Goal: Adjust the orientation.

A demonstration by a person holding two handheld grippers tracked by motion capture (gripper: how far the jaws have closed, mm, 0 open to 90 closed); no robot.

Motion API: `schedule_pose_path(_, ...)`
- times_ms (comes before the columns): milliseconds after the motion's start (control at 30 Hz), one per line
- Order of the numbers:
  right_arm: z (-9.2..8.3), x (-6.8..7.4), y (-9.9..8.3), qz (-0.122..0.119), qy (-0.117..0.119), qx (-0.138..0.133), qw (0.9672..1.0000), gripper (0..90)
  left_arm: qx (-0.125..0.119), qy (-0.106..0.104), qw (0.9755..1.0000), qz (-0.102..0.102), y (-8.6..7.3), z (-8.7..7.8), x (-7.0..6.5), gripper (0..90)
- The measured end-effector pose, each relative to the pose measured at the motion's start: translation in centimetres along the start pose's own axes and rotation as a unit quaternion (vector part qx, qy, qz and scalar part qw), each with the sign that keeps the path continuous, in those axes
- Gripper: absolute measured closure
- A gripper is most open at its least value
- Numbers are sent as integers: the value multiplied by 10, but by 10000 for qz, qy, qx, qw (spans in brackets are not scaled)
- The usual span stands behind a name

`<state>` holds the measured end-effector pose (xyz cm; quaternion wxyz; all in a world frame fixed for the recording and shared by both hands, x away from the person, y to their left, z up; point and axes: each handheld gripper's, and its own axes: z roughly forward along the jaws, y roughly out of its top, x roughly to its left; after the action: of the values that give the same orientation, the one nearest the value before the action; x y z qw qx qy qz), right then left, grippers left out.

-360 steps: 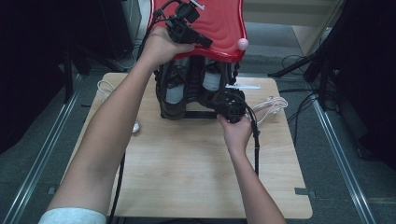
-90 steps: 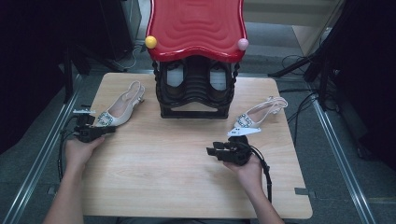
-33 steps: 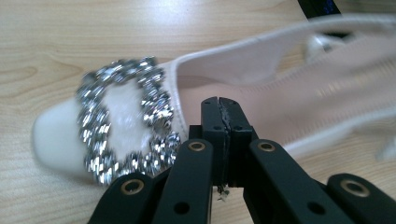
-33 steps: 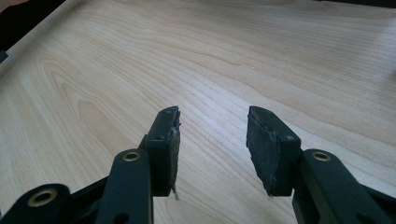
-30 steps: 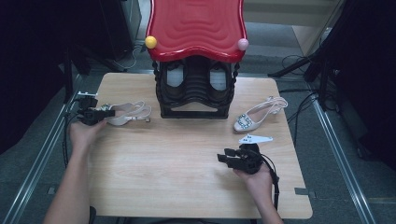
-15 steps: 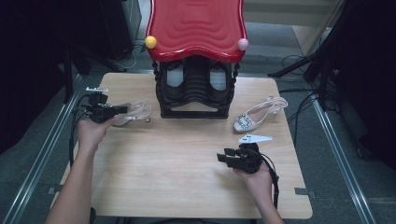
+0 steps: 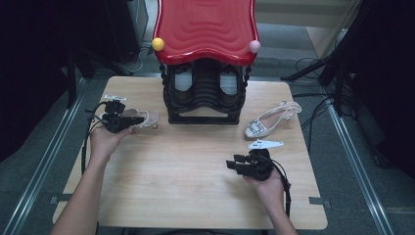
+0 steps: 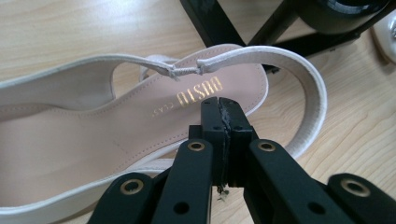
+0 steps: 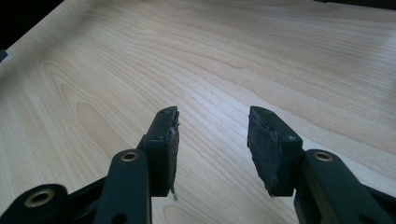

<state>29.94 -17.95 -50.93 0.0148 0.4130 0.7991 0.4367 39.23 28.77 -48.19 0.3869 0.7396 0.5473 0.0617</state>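
Since the earlier frame, the left gripper (image 7: 131, 120) has carried the beige slingback shoe (image 7: 142, 117) toward the black rack (image 7: 204, 98); the shoe now sits just left of the rack's base. Its jaws are pressed together on the shoe's side edge (insole visible in the left gripper view (image 8: 140, 126)). Right gripper (image 7: 235, 162) rests over bare table (image 7: 186, 176), jaws wide, nothing between them.

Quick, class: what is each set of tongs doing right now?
Left tongs: shut, pinching the side edge of the pale slingback shoe.
Right tongs: open, nothing between them, over the bare wooden table.
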Motion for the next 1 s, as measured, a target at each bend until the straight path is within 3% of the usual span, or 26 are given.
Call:
schedule_pose_path(167,2,0,3,-50,28,2,10000,542,107,113,9999,30,-6,-3,3,900)
schedule_pose_path(467,11,1,10,-95,170,-5,9998,545,152,28,9998,-152,-17,-12,9,900)
schedule_pose_path(633,15,0,13,-140,231,-26,9996,551,151,87,9997,-191,-22,-20,13,897)
schedule_pose_path(800,17,-2,16,-85,285,-184,9994,550,175,281,9992,-214,-28,-28,19,884)
schedule_pose_path(867,19,-2,19,-57,279,-29,9996,540,160,402,9988,-209,-31,-32,21,881)
schedule_pose_path(1000,23,-1,21,-125,298,-12,9995,537,131,614,9978,-235,-34,-39,27,878)
